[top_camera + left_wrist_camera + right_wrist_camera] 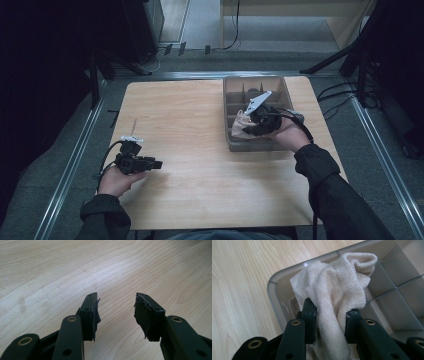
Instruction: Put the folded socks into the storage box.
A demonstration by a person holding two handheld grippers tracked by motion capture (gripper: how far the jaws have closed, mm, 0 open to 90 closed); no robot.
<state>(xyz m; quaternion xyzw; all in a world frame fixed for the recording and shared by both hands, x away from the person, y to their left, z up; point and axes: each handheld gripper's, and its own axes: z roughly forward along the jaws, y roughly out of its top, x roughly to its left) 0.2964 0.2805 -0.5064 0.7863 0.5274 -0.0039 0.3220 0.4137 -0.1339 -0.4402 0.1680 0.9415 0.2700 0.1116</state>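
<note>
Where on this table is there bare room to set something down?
Bare wood runs across the table between the left gripper and the grey divided bin, and along the near edge. It is crowded at the bin, where the right gripper holds a beige sock.

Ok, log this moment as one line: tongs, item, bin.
right tongs: shut on beige sock | position: over grey divided bin, near corner | left tongs: open, nothing held, over bare wooden table

Count of items on my table

One beige knitted cloth [334,290]; one grey divided bin [234,95] at the far right; one wooden table [190,150]; two grippers of mine, the left gripper [116,312] near left, the right gripper [331,322] at the bin.
</note>
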